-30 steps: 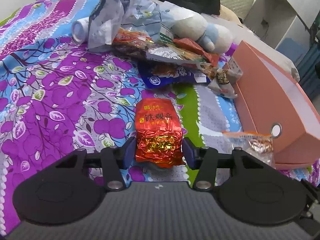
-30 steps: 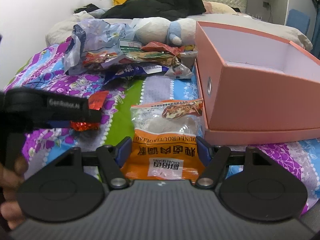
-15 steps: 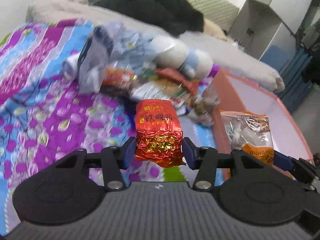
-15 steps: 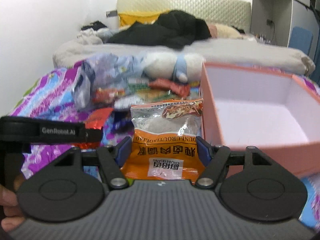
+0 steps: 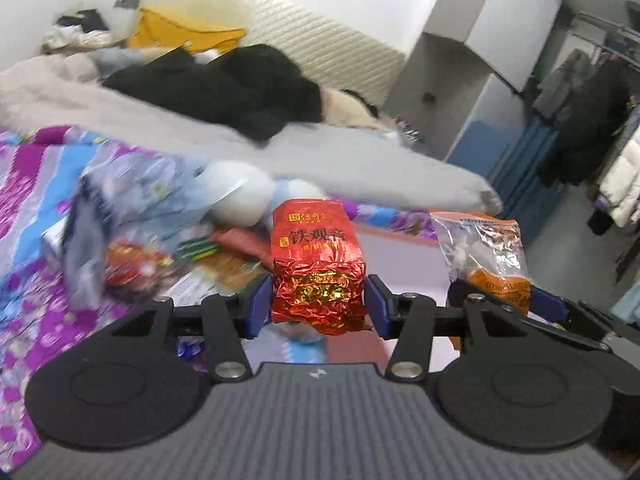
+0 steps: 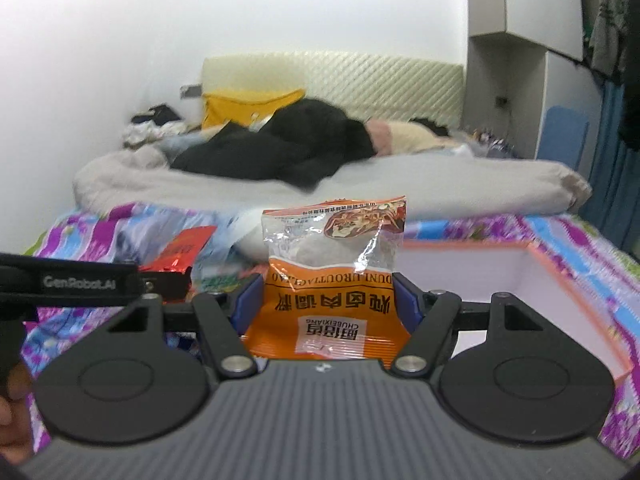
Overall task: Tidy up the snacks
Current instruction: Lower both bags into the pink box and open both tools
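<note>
My left gripper is shut on a red foil tea packet and holds it in the air above the bed. My right gripper is shut on an orange and clear snack bag, also lifted. The bag shows at the right of the left wrist view, and the red packet at the left of the right wrist view. The pink open box lies below and right of the right gripper, its white inside showing. A blurred pile of snack packets lies on the purple bedspread at the left.
A white plush toy lies behind the pile. A grey quilt, black clothes and a yellow bag lie toward the headboard. A wardrobe and hanging clothes stand at the right.
Both grippers have risen from the bed with their packets held. The views have tilted up, so the headboard and wall now show and the box sits lower.
</note>
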`<state>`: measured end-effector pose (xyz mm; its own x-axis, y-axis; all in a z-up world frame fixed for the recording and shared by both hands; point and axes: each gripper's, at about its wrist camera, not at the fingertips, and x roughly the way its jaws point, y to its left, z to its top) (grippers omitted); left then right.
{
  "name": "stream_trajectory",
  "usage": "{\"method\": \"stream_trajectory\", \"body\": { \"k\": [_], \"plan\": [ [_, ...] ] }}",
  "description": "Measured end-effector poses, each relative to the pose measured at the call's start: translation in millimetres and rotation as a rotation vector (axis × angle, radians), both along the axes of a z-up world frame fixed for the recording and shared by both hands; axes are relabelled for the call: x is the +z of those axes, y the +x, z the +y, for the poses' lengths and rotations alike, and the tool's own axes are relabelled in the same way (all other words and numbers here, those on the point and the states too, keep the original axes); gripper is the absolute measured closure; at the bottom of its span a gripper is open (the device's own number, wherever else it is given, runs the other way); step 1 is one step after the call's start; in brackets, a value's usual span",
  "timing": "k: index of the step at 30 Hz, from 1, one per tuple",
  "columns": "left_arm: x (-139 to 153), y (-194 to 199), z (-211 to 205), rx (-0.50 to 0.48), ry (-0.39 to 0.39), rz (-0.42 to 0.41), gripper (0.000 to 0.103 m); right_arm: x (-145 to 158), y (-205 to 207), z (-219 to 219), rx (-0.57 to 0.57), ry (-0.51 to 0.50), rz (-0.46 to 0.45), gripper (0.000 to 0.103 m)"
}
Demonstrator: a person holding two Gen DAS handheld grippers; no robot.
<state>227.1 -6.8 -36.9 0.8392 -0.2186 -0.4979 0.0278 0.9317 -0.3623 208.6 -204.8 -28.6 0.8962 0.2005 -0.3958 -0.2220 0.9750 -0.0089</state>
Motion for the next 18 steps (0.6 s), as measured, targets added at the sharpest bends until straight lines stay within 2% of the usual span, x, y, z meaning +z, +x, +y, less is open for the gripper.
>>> {"method": "stream_trajectory", "body": {
  "k": [5,9,13,18],
  "plan": [
    [21.8,14.9,-28.6,-0.049,0.002,-0.041,0.047,17.1,7.2,-21.4,-0.04,-0.006,-0.044,0.032],
    [26.4,26.9,-56.7,-0.101,0.001,-0.044,0.047,18.7,14.1,-42.9,-0.083,-0.025,-0.037,0.032],
    [15.7,41.5,-89.7,-0.177,0.005,-0.011,0.047,8.3,23.8,-72.9,-0.126,-0.034,0.024,0.032],
    [-14.0,60.9,-123.1,-0.253,0.007,0.068,0.047,-16.5,42.7,-108.1,-0.176,-0.013,0.155,0.032]
  ]
}}
